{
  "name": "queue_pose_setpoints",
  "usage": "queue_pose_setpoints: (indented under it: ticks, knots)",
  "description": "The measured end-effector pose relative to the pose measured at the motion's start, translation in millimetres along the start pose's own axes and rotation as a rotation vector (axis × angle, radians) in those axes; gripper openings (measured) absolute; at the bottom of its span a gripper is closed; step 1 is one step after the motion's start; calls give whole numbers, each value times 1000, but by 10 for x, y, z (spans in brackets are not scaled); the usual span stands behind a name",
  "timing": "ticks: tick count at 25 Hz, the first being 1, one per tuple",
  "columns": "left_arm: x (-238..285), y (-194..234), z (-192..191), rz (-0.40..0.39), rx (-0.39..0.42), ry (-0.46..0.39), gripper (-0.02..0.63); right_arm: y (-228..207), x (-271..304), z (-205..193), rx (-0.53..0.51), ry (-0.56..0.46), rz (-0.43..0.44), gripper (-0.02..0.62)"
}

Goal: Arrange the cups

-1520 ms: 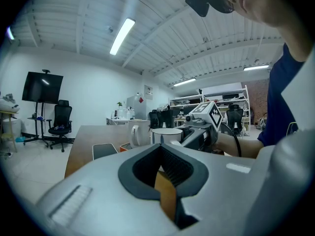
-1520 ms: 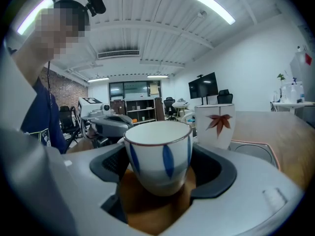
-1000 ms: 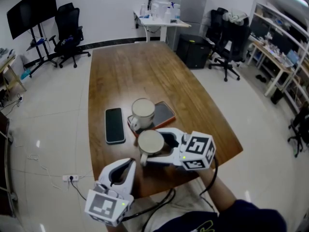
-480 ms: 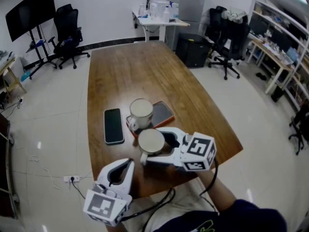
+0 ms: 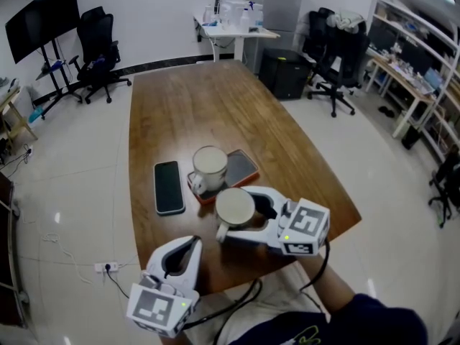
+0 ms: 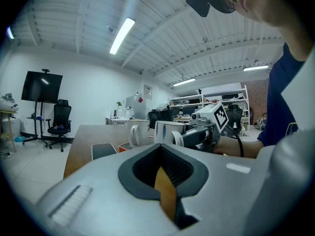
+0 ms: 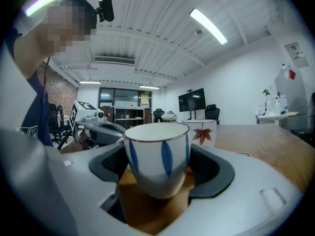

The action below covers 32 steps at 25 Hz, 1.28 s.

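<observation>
Right gripper (image 5: 238,220) clasps blue-leaf cup (image 7: 158,154); left gripper (image 5: 184,254) closed, empty

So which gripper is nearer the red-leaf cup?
Right. The right gripper, gripping a blue-striped cup, is just beside the red-leaf cup; the left gripper sits back at the table edge.

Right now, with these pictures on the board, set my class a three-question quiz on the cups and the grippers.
1. True or false: the right gripper is shut on the white cup with blue leaf-shaped marks.
2. The white cup with the red maple leaf stands on: A a saucer; B the orange-cased phone; C a book.
3. In the head view, what flat thing lies left of both cups?
Key: 1 true; 2 B; 3 the black phone.
</observation>
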<state>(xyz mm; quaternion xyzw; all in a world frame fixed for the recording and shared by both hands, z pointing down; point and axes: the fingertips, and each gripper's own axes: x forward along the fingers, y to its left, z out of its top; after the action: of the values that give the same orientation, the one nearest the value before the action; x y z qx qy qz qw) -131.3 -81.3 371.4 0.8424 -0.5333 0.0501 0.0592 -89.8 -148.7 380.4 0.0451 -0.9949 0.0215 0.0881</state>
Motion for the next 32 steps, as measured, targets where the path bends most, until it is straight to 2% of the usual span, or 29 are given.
queue_pose_setpoints:
  ticks: [9, 14, 18, 22, 26, 32]
  knots:
    - [-1, -28, -9, -13, -2, 2, 3, -557, -386, -38, 97, -25, -104, 376]
    - [12, -43, -23, -23, -5, 8, 3, -978, -492, 162, 84, -32, -159, 376]
    - [9, -61, -28, -31, -13, 11, 3, -1321, -337, 281, 57, 7, -141, 376]
    - [4, -62, -23, -33, -16, 12, 3, -1647, -139, 226, 64, 23, -98, 376]
    - [-17, -47, -61, -37, -16, 7, 3, -1710, 22, 86, 92, 11, -74, 376]
    - [5, -35, 0, -23, -25, 4, 3, -1701, 119, 52, 78, 24, -35, 376]
